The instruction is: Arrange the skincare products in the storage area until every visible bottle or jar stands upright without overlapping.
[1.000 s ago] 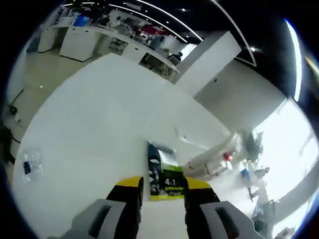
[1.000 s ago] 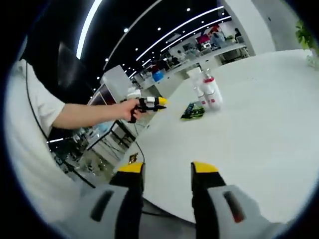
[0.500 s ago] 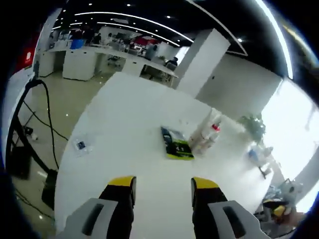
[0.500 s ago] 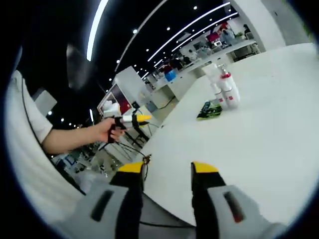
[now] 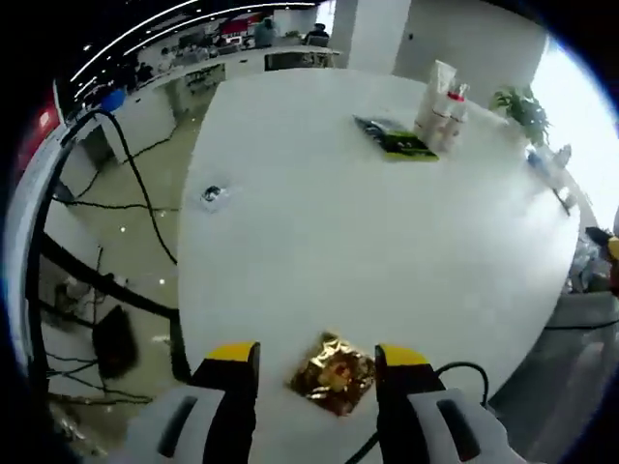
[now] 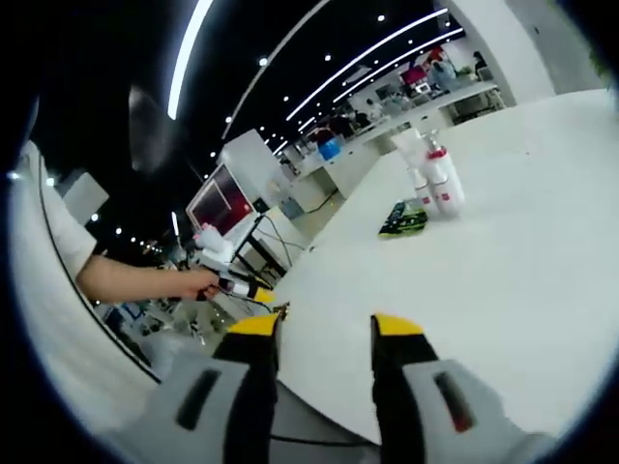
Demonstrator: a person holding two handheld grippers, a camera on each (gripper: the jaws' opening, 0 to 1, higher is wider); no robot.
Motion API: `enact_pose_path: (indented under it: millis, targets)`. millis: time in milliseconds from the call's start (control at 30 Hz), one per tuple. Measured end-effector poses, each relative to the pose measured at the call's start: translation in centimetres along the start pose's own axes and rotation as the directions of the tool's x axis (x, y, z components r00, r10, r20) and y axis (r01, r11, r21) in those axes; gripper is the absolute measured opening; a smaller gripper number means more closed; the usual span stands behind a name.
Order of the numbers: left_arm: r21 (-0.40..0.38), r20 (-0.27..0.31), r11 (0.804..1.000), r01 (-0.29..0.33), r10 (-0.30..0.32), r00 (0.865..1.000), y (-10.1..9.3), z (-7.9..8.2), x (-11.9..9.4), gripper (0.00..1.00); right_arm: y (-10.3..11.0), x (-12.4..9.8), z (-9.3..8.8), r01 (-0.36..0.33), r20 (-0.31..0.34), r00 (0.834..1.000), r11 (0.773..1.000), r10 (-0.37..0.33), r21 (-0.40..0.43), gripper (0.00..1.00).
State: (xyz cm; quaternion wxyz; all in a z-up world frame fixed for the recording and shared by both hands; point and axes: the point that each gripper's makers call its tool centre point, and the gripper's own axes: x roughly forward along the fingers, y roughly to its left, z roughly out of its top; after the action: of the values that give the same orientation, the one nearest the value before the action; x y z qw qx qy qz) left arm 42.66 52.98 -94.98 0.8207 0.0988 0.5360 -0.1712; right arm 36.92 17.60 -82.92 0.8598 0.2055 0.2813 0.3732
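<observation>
Several white skincare bottles (image 5: 440,101) with red caps stand upright in a tight cluster at the far side of the round white table (image 5: 387,251). A flat green-and-black packet (image 5: 395,138) lies just beside them. My left gripper (image 5: 317,358) is open near the table's near edge, with a crumpled gold foil piece (image 5: 334,372) seen between its jaws. The right gripper (image 6: 324,327) is open and holds nothing, well back from the bottles (image 6: 435,179) and the packet (image 6: 404,219). A hand holds the left gripper (image 6: 237,286) low at the table's left edge.
A small clear packet (image 5: 211,194) lies on the table's left part. A potted plant (image 5: 522,106) and small items stand at the far right rim. Black cables (image 5: 126,174) run over the floor beside the table. A person's arm (image 6: 126,280) reaches in.
The left gripper has pulled back and tilted down, so the bottles look farther off and the gold foil has come into view. In the right gripper view it has dropped lower.
</observation>
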Motion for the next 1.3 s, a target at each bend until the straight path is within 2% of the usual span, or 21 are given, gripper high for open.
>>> enact_pose_path:
  millis: [133,200,333,500,567,667,700,733,800,933,1067,1133,1300]
  targets:
    - [0.143,-0.054,0.988,0.054,-0.047,0.997,-0.8,-1.0,0.4,0.43,-0.1,-0.4,-0.2,0.012,-0.002,1.0,1.0,-0.012,0.001,0.38]
    - [0.196,-0.068,0.979,0.063,-0.05,0.996,-0.9,-1.3,0.7,0.45,-0.1,-0.6,-0.3,0.016,-0.003,1.0,1.0,-0.016,0.001,0.38]
    - [0.242,-0.093,0.966,0.09,-0.069,0.993,-1.5,-1.8,1.2,0.52,-0.1,-1.0,-0.4,0.023,-0.009,1.0,1.0,-0.023,-0.002,0.37]
    - [0.309,-0.15,0.945,0.103,-0.059,0.987,-1.6,-2.5,2.0,0.54,-0.3,-1.5,-0.4,0.033,-0.011,0.999,0.999,-0.033,-0.001,0.37]
    - [0.326,-0.157,0.937,0.122,-0.074,0.985,-2.2,-2.7,2.0,0.53,-0.3,-1.6,-0.5,0.035,-0.012,0.999,0.999,-0.035,0.008,0.37]
    - [0.393,-0.194,0.909,0.139,-0.066,0.979,-2.3,-3.5,2.4,0.53,-0.2,-1.7,-0.3,0.034,-0.009,0.999,0.999,-0.034,0.01,0.36]
    - [0.402,-0.201,0.905,0.14,-0.061,0.978,-2.2,-3.7,2.4,0.53,-0.2,-1.8,-0.2,0.034,-0.008,0.999,0.999,-0.034,0.009,0.36]
    - [0.392,-0.177,0.907,0.154,-0.09,0.98,-2.5,-3.2,2.5,0.52,-0.2,-1.8,-0.2,0.033,-0.008,0.999,0.999,-0.033,0.008,0.36]
    - [0.371,-0.192,0.918,0.14,-0.071,0.979,-2.2,-3.3,2.4,0.54,-0.2,-1.8,-0.2,0.034,-0.011,0.999,0.999,-0.034,0.008,0.36]
    - [0.389,-0.188,0.907,0.162,-0.093,0.978,-2.6,-3.4,2.4,0.5,-0.3,-1.7,-0.2,0.035,-0.01,0.999,0.999,-0.034,0.018,0.36]
    - [0.386,-0.173,0.908,0.162,-0.102,0.98,-2.5,-3.4,2.4,0.49,0.0,-1.3,-0.1,0.027,-0.012,1.0,1.0,-0.027,0.016,0.35]
    - [0.387,-0.17,0.908,0.163,-0.103,0.98,-2.5,-3.4,2.3,0.42,0.2,-1.2,-0.2,0.024,-0.019,1.0,1.0,-0.023,0.01,0.35]
    - [0.362,-0.159,0.921,0.146,-0.094,0.983,-2.6,-3.5,2.2,0.42,0.3,-1.0,-0.4,0.017,-0.021,1.0,1.0,-0.017,0.011,0.35]
